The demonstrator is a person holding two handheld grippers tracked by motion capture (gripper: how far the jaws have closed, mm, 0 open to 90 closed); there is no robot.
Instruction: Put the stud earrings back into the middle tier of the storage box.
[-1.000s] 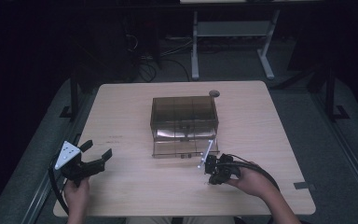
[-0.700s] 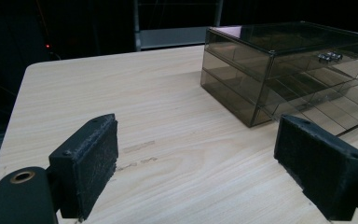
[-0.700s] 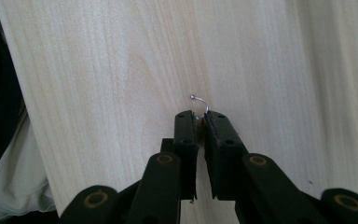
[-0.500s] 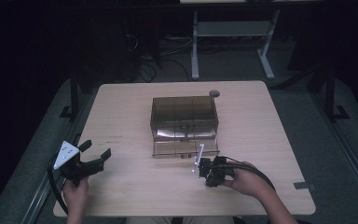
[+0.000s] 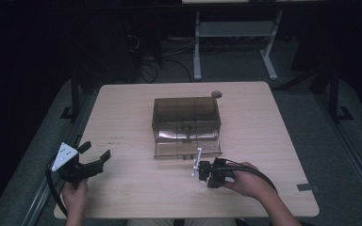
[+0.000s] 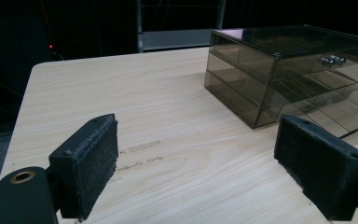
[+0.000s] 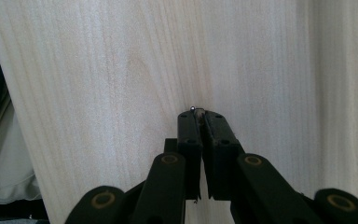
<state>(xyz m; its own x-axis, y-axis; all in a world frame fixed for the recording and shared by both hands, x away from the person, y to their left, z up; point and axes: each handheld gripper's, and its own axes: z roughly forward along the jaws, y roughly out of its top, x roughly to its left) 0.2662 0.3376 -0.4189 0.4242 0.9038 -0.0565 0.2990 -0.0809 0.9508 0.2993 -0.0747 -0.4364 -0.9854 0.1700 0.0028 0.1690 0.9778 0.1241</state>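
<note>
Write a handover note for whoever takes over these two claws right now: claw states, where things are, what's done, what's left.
Left claw: open, empty, hovering at the table's near-left, off to the left of the smoky drawer box.
Right claw: shut on a thin white stick, just in front of the box.
Box: mid-table, lowest drawer pulled out.
Done: drawer open, stick gripped.
Left, probably: place the stick, shut the drawer.

Your room is dark; only the table [image 5: 122, 117] catches soft overhead light, and the upper frame falls to black. In the right gripper view the wood washes out pale. The tinted drawer box [image 6: 279, 60] shows faint glare on top.
</note>
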